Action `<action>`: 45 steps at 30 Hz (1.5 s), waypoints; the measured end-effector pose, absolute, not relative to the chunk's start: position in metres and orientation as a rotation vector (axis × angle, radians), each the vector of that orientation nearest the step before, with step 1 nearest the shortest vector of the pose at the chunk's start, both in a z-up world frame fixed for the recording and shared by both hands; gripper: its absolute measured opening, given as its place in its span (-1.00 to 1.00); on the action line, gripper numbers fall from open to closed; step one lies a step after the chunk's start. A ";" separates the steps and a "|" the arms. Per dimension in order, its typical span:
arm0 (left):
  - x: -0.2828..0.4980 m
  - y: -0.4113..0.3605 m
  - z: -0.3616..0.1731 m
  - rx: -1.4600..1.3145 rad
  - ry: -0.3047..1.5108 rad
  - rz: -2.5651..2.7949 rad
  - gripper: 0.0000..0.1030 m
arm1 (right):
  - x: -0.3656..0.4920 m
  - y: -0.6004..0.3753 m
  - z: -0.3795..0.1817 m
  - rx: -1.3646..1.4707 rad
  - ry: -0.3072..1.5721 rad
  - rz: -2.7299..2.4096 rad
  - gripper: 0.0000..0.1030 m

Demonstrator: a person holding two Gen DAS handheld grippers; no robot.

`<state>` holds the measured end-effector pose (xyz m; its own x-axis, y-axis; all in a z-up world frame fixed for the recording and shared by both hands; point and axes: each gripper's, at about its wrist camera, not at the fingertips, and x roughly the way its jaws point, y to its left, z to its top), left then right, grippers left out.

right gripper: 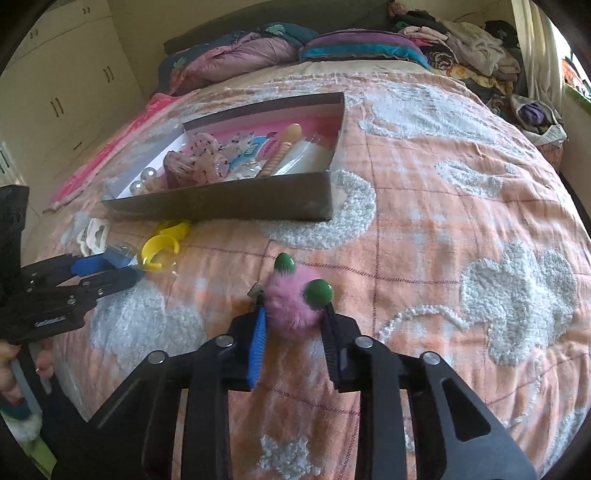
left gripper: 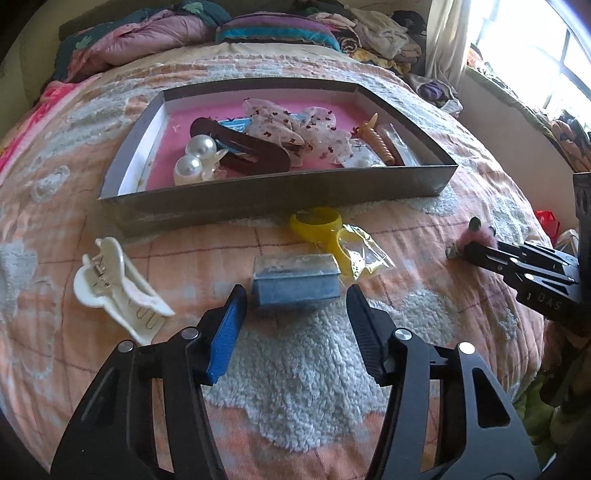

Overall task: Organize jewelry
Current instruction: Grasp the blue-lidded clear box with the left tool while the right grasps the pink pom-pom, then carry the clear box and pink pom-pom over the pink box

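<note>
A dark shallow box (left gripper: 280, 195) with a pink floor lies on the bed and holds pearl clips, a brown clip, sheer fabric and a beaded stick. It also shows in the right wrist view (right gripper: 229, 206). My left gripper (left gripper: 299, 306) is open, its fingers on either side of a small blue box (left gripper: 295, 286) lying on the bedspread. My right gripper (right gripper: 293, 325) is shut on a pink fluffy hair clip (right gripper: 291, 302) with two green balls. That clip also shows in the left wrist view (left gripper: 474, 236).
A white claw clip (left gripper: 118, 288) lies left of the blue box. Yellow bangles (left gripper: 321, 225) and a small plastic bag (left gripper: 365, 254) lie just before the dark box. Folded blankets and clothes (left gripper: 258, 29) pile at the bed's head. A window is at the right.
</note>
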<state>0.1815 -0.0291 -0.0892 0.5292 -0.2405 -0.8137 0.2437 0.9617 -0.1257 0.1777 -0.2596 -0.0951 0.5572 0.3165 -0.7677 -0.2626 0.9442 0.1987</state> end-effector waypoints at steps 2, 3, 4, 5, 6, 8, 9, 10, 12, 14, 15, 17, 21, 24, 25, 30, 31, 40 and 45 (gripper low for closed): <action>0.185 -0.029 -0.090 0.005 0.973 -0.289 -0.17 | 0.174 -0.259 -0.093 0.069 0.916 0.354 -0.53; 0.186 -0.029 -0.091 0.003 0.974 -0.289 -0.27 | 0.172 -0.258 -0.092 0.071 0.915 0.361 -0.53; 0.187 -0.028 -0.091 -0.002 0.975 -0.292 -0.27 | 0.168 -0.257 -0.090 0.069 0.909 0.369 -0.53; 0.187 -0.027 -0.091 -0.007 0.975 -0.296 -0.27 | 0.164 -0.256 -0.087 0.064 0.901 0.378 -0.53; 0.187 -0.026 -0.091 -0.009 0.975 -0.298 -0.27 | 0.160 -0.254 -0.084 0.060 0.896 0.387 -0.53; 0.186 -0.025 -0.089 -0.012 0.970 -0.304 -0.28 | 0.153 -0.250 -0.078 0.052 0.882 0.400 -0.53; 0.185 -0.024 -0.088 -0.012 0.966 -0.305 -0.28 | 0.150 -0.249 -0.074 0.050 0.875 0.407 -0.53; 0.184 -0.023 -0.086 -0.016 0.963 -0.309 -0.28 | 0.148 -0.247 -0.070 0.052 0.868 0.414 -0.53; 0.180 -0.020 -0.080 -0.024 0.946 -0.313 -0.28 | 0.143 -0.244 -0.062 0.056 0.857 0.429 -0.53; 0.177 -0.016 -0.073 -0.026 0.928 -0.310 -0.28 | 0.138 -0.240 -0.053 0.053 0.845 0.448 -0.53; 0.176 -0.014 -0.069 -0.031 0.921 -0.309 -0.28 | 0.138 -0.237 -0.049 0.050 0.839 0.455 -0.53; 0.174 -0.007 -0.059 -0.040 0.903 -0.302 -0.28 | 0.135 -0.232 -0.037 0.045 0.820 0.471 -0.53; 0.171 0.005 -0.042 -0.040 0.864 -0.275 -0.28 | 0.134 -0.220 -0.018 0.026 0.785 0.498 -0.54; 0.169 0.015 -0.033 -0.033 0.836 -0.247 -0.28 | 0.136 -0.211 -0.006 0.015 0.760 0.513 -0.54; 0.169 0.020 -0.031 -0.036 0.829 -0.237 -0.28 | 0.136 -0.207 -0.002 0.010 0.752 0.520 -0.53; 0.171 0.035 -0.022 -0.045 0.810 -0.203 -0.28 | 0.143 -0.192 0.011 -0.004 0.724 0.551 -0.53; 0.172 0.039 -0.020 -0.049 0.804 -0.196 -0.28 | 0.145 -0.188 0.014 -0.007 0.718 0.559 -0.53; 0.182 0.063 -0.001 -0.068 0.765 -0.152 -0.28 | 0.164 -0.169 0.031 -0.007 0.673 0.578 -0.53; 0.190 0.072 0.008 -0.078 0.750 -0.138 -0.28 | 0.180 -0.173 0.041 0.000 0.643 0.557 -0.54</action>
<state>0.1903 0.0720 0.0079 0.7233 -0.1524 -0.6735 0.0966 0.9881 -0.1199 0.1801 -0.1728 0.0413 0.6597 0.4921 -0.5680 -0.4921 0.8541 0.1685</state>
